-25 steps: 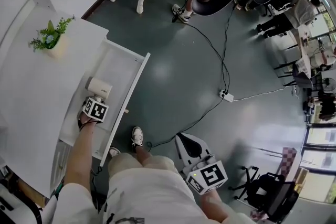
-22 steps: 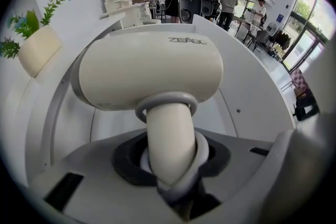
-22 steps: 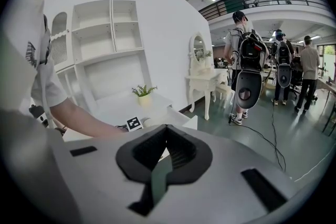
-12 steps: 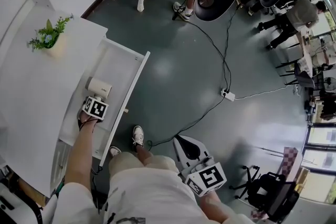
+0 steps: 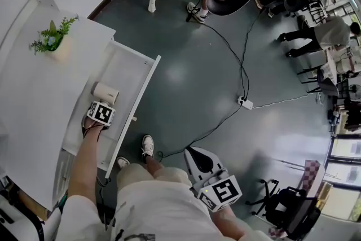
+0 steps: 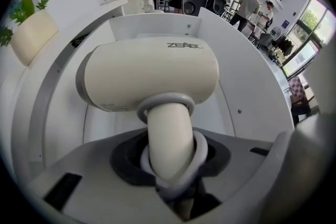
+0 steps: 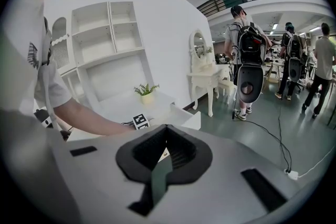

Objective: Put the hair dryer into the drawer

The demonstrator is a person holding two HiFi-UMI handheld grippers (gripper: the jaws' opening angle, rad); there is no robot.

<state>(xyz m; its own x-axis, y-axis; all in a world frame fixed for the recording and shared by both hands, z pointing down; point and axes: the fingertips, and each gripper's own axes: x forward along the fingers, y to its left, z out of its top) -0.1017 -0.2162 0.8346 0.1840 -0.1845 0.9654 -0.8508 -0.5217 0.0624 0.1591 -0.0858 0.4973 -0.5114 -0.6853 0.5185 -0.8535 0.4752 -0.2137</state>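
**A:** Where is the hair dryer (image 5: 105,92) in relation to the left gripper (image 5: 102,104)?

**B:** In the head view its body lies at 12 o'clock from the gripper, touching it. The gripper points steeply down over the open drawer (image 5: 133,71). In the left gripper view the handle (image 6: 168,139) runs back toward 6 o'clock into the jaws, which are pinched on it partway closed. The barrel (image 6: 152,78) lies crosswise, from 9 to 3 o'clock.

**A:** Is it inside the drawer?

**B:** It is within the drawer's walls, toward the 7 o'clock half. I cannot tell whether it rests on the drawer floor or hangs just above it.

**A:** How does the drawer run?

**B:** In the head view its length goes from about 1 to 7 o'clock, so the barrel sits across that length. I see nothing else in it, only white floor beyond the dryer toward 1 o'clock.

**A:** And the right gripper (image 5: 198,160)?

**B:** It is well apart, at about 4 o'clock from the drawer by the person's hip. Its jaws are pressed together with nothing between them. I judge that the release is the left hand's job.

**A:** Anything nearby?

**B:** Only a plant pot (image 5: 58,48) on the table (image 5: 31,104), at 10 o'clock from the dryer.
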